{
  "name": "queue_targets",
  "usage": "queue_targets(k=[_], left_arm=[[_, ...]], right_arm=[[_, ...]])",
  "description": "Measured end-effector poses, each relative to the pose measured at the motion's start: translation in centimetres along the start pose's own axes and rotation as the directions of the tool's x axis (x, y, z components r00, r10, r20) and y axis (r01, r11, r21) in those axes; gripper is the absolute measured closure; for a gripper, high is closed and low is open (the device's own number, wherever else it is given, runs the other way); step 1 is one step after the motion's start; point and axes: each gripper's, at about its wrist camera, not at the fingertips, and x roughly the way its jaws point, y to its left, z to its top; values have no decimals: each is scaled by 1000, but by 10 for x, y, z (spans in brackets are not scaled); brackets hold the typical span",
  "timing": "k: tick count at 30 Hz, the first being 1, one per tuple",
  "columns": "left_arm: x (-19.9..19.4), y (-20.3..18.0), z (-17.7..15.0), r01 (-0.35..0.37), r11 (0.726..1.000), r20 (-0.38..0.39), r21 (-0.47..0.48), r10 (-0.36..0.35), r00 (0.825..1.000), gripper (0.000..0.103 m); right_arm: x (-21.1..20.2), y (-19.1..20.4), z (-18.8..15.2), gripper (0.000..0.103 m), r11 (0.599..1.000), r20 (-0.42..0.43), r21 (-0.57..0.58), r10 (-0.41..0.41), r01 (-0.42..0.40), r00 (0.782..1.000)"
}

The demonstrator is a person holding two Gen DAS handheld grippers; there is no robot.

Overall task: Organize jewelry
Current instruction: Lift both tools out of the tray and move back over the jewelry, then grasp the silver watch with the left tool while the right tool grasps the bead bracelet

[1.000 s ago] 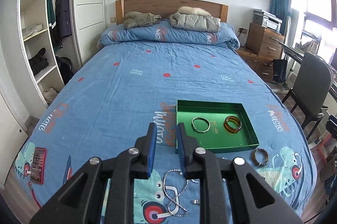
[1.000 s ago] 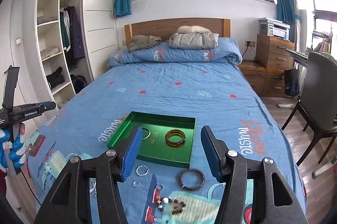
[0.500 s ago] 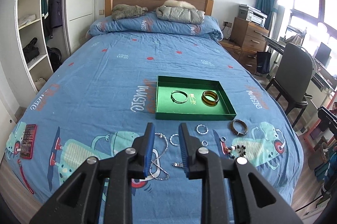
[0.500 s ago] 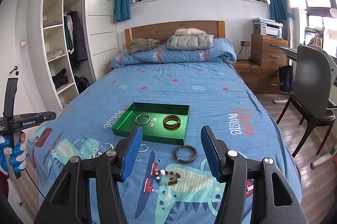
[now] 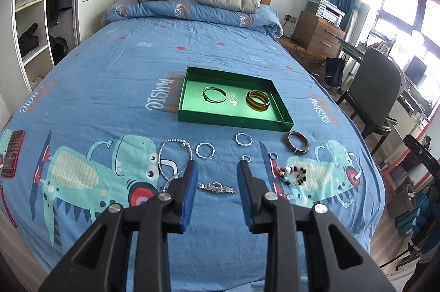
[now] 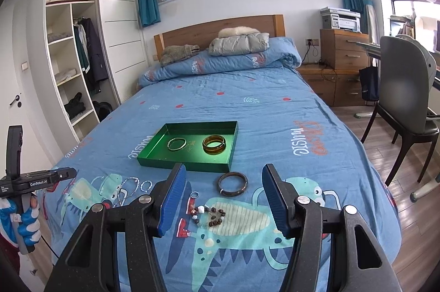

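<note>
**Operator:** Blue quilted bedspread (image 5: 115, 77) fills both views, and everything I care about sits toward its foot edge. I have the green tray (image 5: 192, 116) lying flat near the middle of the bed, already carrying a thin silver bangle (image 5: 214, 95) and an amber bangle (image 5: 257, 99).

**Partner:** What is left outside it?

**Operator:** A row along the foot edge, just in front of the tray's near wall: a beaded silver chain (image 5: 172, 154) toward the left side, two twisted silver rings (image 5: 205, 151), a dark bangle (image 5: 297, 146) by the tray's near right corner, a beaded bracelet (image 5: 294, 173), and a small silver watch (image 5: 216, 187) closest to me.

**Partner:** And your grippers?

**Operator:** My left gripper (image 5: 217, 179) has just been spreading its jaws; they stand apart with the watch framed in the gap, but the pads are clear of it. My right gripper (image 6: 224, 198) is spread too, holding nothing, hovering above the beaded bracelet and dark bangle.

**Partner:** So which step is this?

**Operator:** I judge it the approach for the next pick, most likely the watch. The next move calls for lowering the left jaws astride the watch case, closing gently so the band does not slip, then carrying it over the tray's near wall.
</note>
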Motion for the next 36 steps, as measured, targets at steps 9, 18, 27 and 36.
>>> queue_targets(k=[9,18,27,36], left_arm=[[65,-10,-38,45,994,-159,-96,-60,985,75],[129,-15,-57,24,992,-243,-128,-54,969,73],[175,-4,-62,-33,983,-298,-179,-22,954,67],[196,1,-55,-65,981,-295,-181,9,955,67]], right_arm=[[51,-1,-34,46,999,-98,-6,51,-52,994],[97,-20,-67,46,995,-194,40,99,-93,976],[147,-26,-94,46,992,-298,42,129,-122,946],[187,-16,-101,46,987,-354,30,156,-155,922]])
